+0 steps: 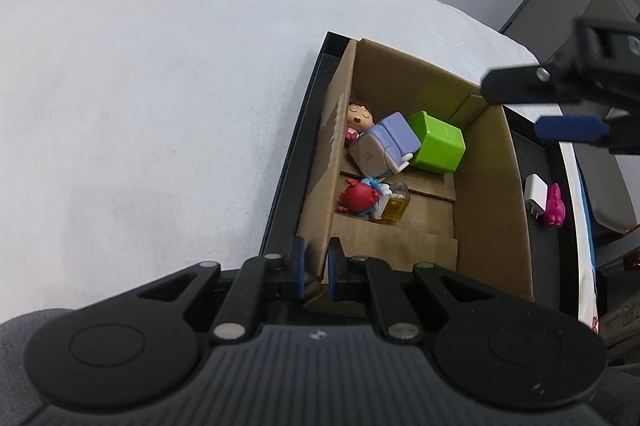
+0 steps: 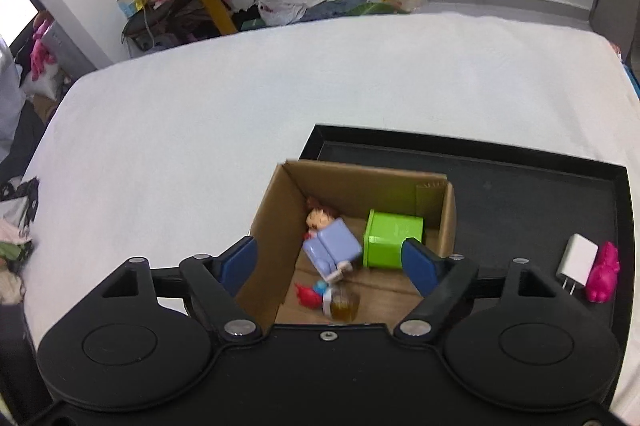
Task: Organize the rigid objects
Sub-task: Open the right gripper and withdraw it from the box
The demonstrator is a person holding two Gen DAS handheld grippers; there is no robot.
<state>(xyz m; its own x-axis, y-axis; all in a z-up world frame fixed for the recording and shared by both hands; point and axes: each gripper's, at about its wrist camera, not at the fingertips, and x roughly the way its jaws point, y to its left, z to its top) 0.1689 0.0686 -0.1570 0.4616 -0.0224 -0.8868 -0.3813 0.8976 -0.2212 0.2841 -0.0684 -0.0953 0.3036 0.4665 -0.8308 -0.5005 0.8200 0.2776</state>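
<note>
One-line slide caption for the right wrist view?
Open right claw above cardboard box holding green cube; white charger waits on black tray.

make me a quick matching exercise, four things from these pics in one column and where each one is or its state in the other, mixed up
Things:
1. green box
2. white charger
3. left gripper
4. right gripper

Place or state:
A. on the black tray, beside the pink toy
B. shut on the wall of the cardboard box
C. lying in the cardboard box
D. open above the cardboard box

Pairs: 1-C, 2-A, 3-B, 4-D
</note>
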